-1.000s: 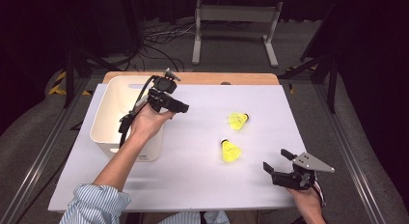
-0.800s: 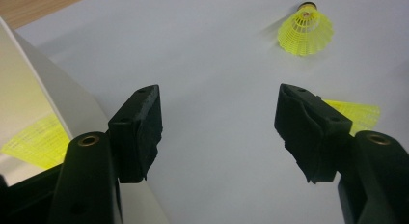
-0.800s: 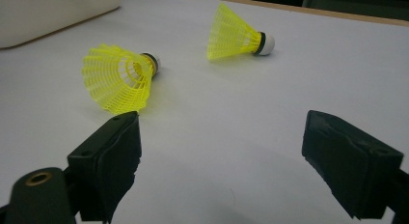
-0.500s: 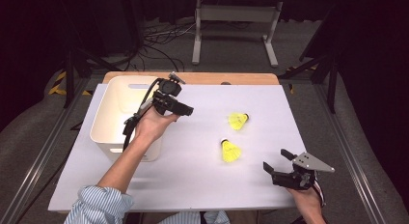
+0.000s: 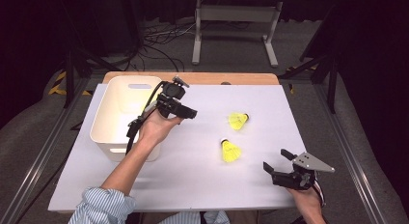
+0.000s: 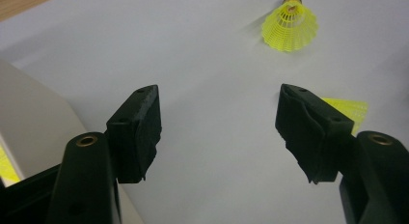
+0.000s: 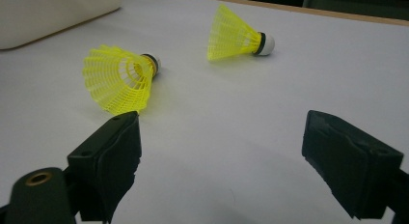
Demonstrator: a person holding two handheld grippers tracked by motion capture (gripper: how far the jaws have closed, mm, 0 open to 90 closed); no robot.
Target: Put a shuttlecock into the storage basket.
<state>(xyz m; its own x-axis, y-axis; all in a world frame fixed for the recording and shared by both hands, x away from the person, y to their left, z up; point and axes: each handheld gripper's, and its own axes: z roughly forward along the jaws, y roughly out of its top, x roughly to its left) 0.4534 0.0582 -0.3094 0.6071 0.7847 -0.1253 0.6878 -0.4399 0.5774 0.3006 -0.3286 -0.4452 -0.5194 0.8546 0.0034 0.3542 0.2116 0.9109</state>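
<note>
Hovering at center frame beside the white bin [image 5: 120,115], left gripper [image 5: 189,113] jaws spread and empty, two yellow shuttlecocks [image 5: 230,150] lying mid-desk, right gripper [image 5: 276,162] lower right, jaws spread, empty.

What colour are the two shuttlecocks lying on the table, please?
Bright yellow shuttlecocks, clearest in the right gripper view.

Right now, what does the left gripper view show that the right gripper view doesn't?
Left gripper view alone: a sliver of yellow inside the white bin at the lower left edge, and the open jaws of the left gripper. Right gripper view alone: the open jaws of the right gripper, and both shuttlecocks side-on with their cork ends. Shared: the far shuttlecock, the near shuttlecock, the white mat.
</note>
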